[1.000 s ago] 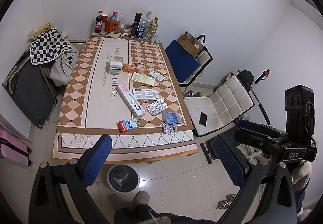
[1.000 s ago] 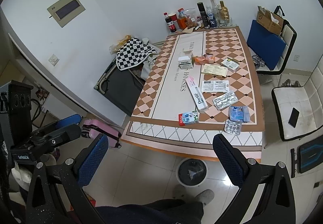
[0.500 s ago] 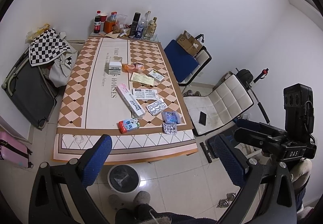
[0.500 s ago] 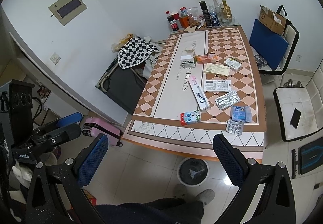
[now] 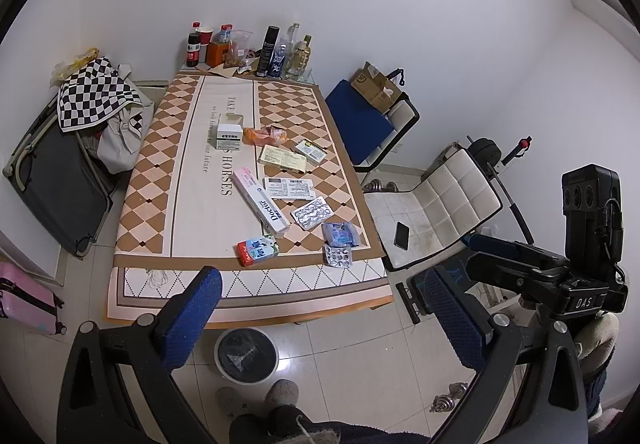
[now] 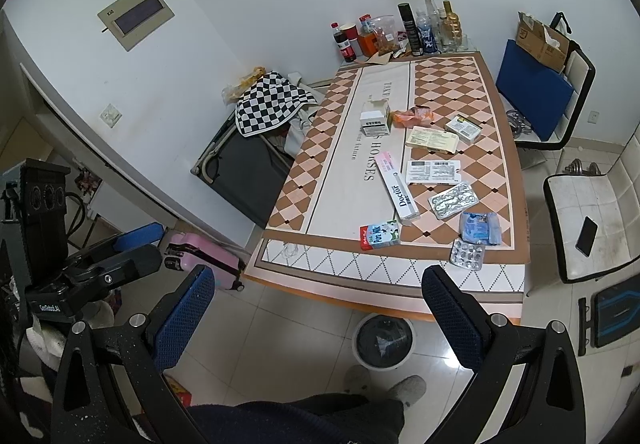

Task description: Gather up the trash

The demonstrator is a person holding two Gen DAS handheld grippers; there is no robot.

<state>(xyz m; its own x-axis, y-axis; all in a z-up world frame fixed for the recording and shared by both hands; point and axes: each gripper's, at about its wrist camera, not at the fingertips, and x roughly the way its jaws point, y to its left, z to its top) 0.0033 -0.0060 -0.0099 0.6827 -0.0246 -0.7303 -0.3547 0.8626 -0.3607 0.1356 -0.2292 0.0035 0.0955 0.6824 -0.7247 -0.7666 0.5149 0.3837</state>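
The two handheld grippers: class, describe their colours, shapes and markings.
Each gripper, left and right, has black angular finger arms with silver bolts and blue textured pads. Each side view shows a black boxy module; the right one is lettered "DAS".

left view: worktop (image 5: 256, 284) sits a little higher in frame than a second ago; bin (image 5: 246, 349) likewise.
right view: worktop (image 6: 384, 276) has slid right and lower; bin (image 6: 384, 340) follows.
left tool (image 5: 320, 308): drifted slightly, fingers wide apart as before.
right tool (image 6: 316, 308): drifted slightly.
litter: unmoved.
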